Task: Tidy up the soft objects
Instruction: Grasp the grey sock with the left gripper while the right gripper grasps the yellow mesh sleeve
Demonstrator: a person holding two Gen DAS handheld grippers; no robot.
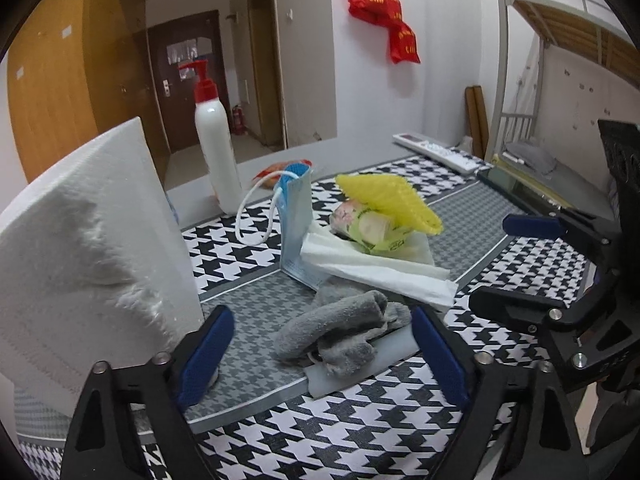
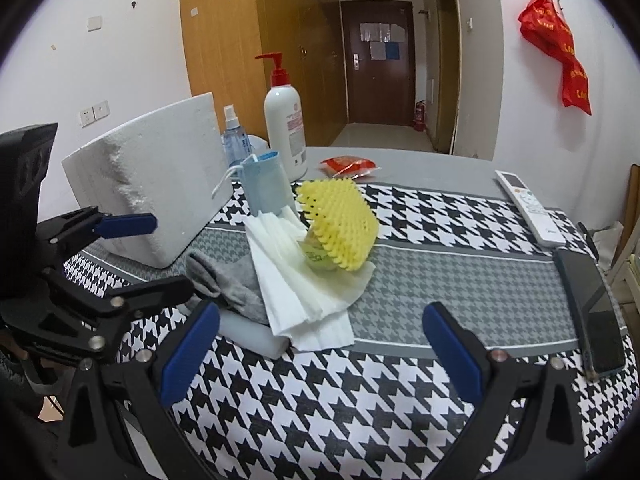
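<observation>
A pile of soft things lies on the houndstooth tablecloth (image 2: 360,408). A rolled grey sock (image 1: 340,328) (image 2: 232,284) rests on a thin white foam slab (image 1: 360,372). Behind it lie folded white tissues (image 1: 380,268) (image 2: 296,280), a green tissue packet (image 1: 372,228), a yellow foam net (image 1: 392,200) (image 2: 340,224) and an upright blue face mask (image 1: 296,224) (image 2: 266,184). My left gripper (image 1: 324,354) (image 2: 148,258) stands open with the sock between its pads, untouched. My right gripper (image 2: 322,354) (image 1: 516,264) is open over bare cloth, to the right of the pile.
A big white foam block (image 1: 92,248) (image 2: 152,184) stands close on the left. Behind are a lotion pump bottle (image 1: 216,148) (image 2: 286,128), a spray bottle (image 2: 236,136) and a red packet (image 2: 348,166). A remote (image 2: 528,208) and a phone (image 2: 592,308) lie at the right.
</observation>
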